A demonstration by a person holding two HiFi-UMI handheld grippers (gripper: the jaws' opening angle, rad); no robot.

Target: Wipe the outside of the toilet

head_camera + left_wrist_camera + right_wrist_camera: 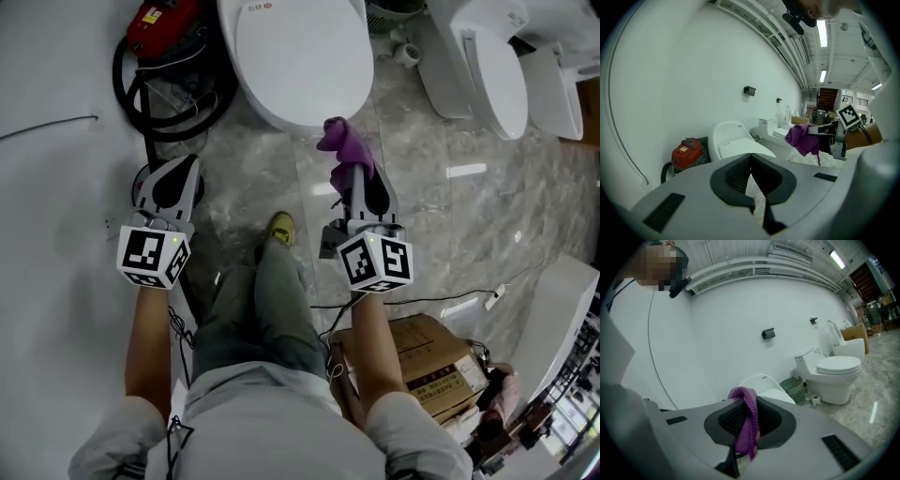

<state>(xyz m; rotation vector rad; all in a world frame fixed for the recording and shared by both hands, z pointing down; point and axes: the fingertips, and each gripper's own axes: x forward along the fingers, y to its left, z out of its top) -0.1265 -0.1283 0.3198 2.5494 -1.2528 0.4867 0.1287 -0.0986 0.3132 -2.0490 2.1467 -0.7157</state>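
Between the fingers (pixel 727 420) of the right gripper (pixel 746 414) a purple cloth (pixel 750 427) was pinched tight, its bunched end folded over the tips and a tail hanging below. In the head view the cloth (pixel 343 145) stood up from the gripper's front toward 12 o'clock. The left gripper (pixel 751 158) had its fingers (pixel 735 174) clenched tip to tip on nothing. It hung at 9 o'clock of the right one, well apart from it.

A white toilet (pixel 298 56) with its lid closed lay at about 11 o'clock of the cloth, near but not touching it. At 9 o'clock of the toilet sat a red vacuum cleaner (pixel 165 24), its black hose looped on the marble floor (pixel 441 216). A second toilet (pixel 487 80) stood at 2 o'clock.

I judged the step in hand to be the approach, with wiping not yet begun. The next move called for carrying the cloth forward and down to the bowl's outer shell, below the lid's rim. There the bunched end would need pressing flat against the porcelain and sweeping round the curve, with a grip firm enough that the cloth would not drag loose.
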